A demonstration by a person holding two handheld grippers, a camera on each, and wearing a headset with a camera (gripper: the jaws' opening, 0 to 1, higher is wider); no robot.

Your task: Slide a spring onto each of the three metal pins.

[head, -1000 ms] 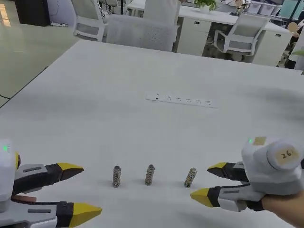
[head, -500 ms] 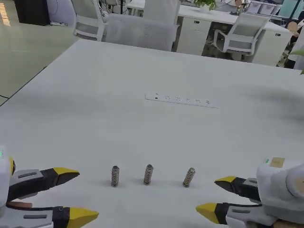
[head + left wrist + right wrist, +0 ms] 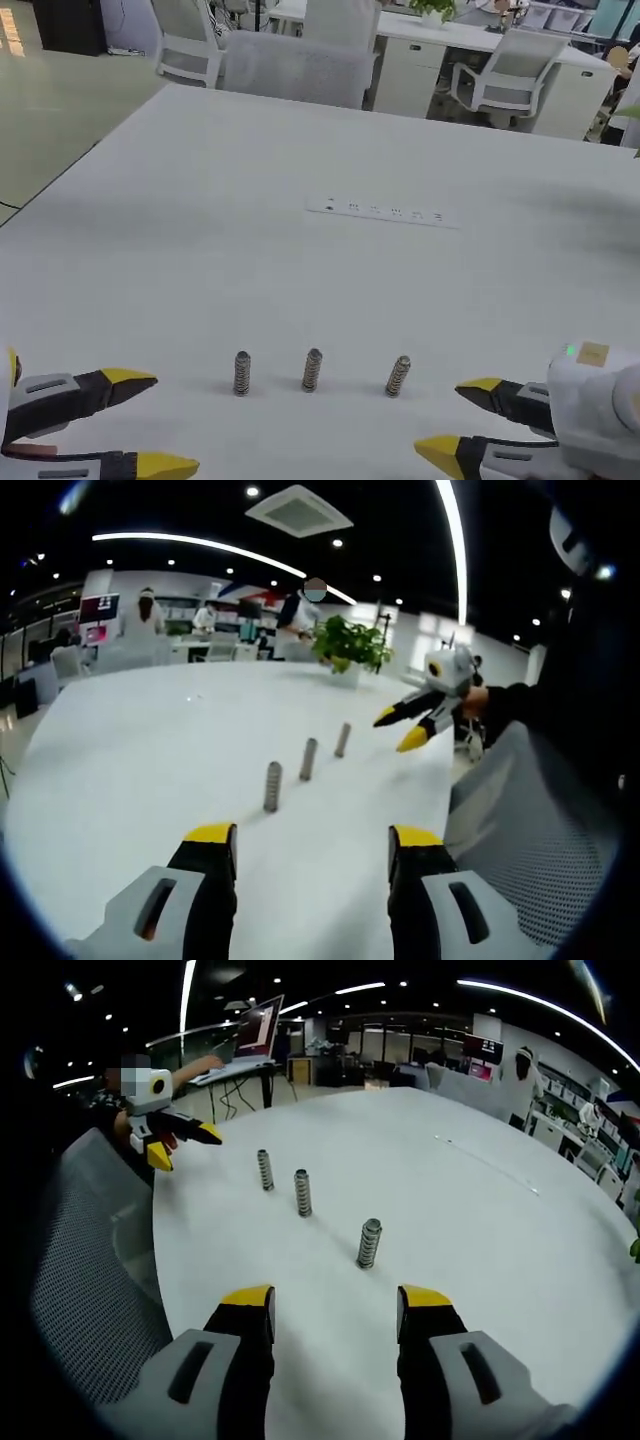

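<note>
- White tabletop point(image 3: 300, 150) in an open office, with chairs point(image 3: 295, 65) at its far edge and a power strip point(image 3: 382, 211) set flush in its surface.
- Three springs stand upright in a row on the person's side of the power strip, well apart from it: the left spring point(image 3: 241, 373), the middle spring point(image 3: 312, 369) and the right spring point(image 3: 398, 376).
- Each coil seems to sit over a pin. The pins are hidden inside the coils, so it is hard to tell whether every spring has dropped fully to the base.
- The right spring leans a little compared with the other two.
- The left claw point(image 3: 172, 421) is nearer the person than the row and out to the left of the power strip. Its jaws are apart and hold nothing.
- The right claw point(image 3: 440, 417) is on the opposite side, just beside the right spring and not touching it. Its jaws are also spread and empty.
- Judging from the layout, the threading looks done and the step in hand is to check the springs and back away.
- To do that well:
  - Keep both claws low and draw them straight toward the person, away from the power strip, never across the row.
  - Mind the right claw's upper tip, since the leaning spring is the one most easily knocked.
  - If that spring needs seating, a light tap downward with the jaws brought together should do better than pinching the coil, which could lift it off.
</note>
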